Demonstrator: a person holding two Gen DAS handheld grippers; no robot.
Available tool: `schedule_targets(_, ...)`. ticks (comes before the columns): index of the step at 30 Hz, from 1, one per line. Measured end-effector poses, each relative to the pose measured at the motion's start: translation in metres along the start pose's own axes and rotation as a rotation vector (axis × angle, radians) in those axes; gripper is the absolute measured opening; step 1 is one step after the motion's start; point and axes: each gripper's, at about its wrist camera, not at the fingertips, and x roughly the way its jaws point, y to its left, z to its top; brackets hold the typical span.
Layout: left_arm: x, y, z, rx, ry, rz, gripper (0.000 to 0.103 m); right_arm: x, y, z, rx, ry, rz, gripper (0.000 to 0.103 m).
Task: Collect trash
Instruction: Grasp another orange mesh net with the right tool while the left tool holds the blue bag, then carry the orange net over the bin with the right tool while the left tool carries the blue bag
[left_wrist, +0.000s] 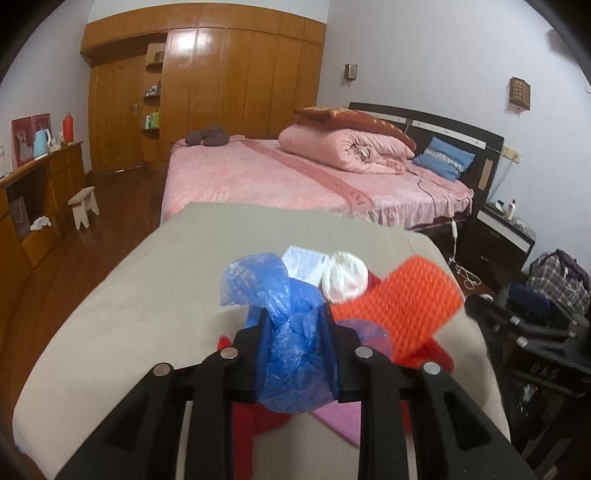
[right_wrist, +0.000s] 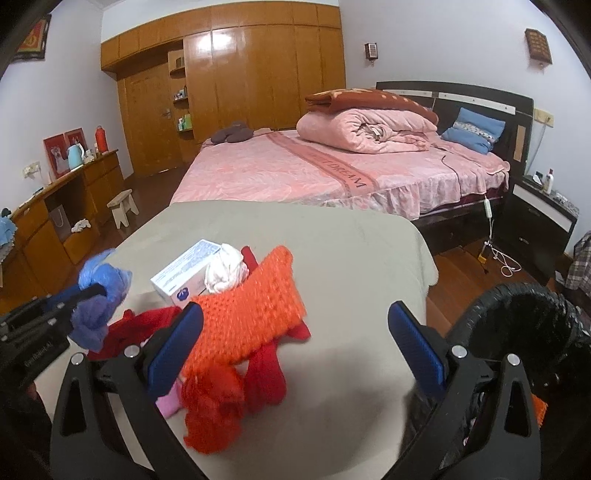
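- Left gripper (left_wrist: 293, 347), lower centre of its view, pinches a crumpled blue plastic bag (left_wrist: 288, 325) above the grey-covered table (left_wrist: 147, 295).
- Right gripper (right_wrist: 295, 347) spread wide, holding nothing, lower centre.
- Black-lined bin (right_wrist: 524, 314) sits lower right.

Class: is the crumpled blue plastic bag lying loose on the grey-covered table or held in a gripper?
Held: the crumpled blue plastic bag sits pinched between the left gripper fingers, above the table.
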Motion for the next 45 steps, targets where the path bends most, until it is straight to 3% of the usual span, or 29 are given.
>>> schedule_targets(5,0.012,0.002,0.011,0.002,-0.017,0.007,0.025,0.023,0.004,0.006,-0.001,0.037,0.014,0.087)
schedule_targets(8,0.016,0.002,0.013,0.003,-0.016,0.009,0.025,0.038,0.005,0.006,0.002,0.078,0.030,0.076)
schedule_targets(11,0.017,0.002,0.015,0.006,-0.015,0.011,0.025,0.048,0.005,0.004,0.014,0.119,0.057,0.055)
schedule_targets(13,0.017,0.002,0.014,0.011,-0.012,0.012,0.025,0.051,0.004,0.003,0.018,0.143,0.087,0.031)
schedule_targets(16,0.013,0.001,0.012,0.019,-0.010,0.013,0.025,0.045,0.005,0.003,0.007,0.140,0.126,0.019)
schedule_targets(31,-0.021,-0.026,0.027,0.060,-0.054,-0.035,0.025,-0.038,-0.012,0.027,0.030,-0.003,0.187,0.015)
schedule_targets(45,-0.041,-0.080,0.043,0.106,-0.092,-0.136,0.025,-0.100,-0.056,0.034,0.070,-0.112,0.076,0.014)
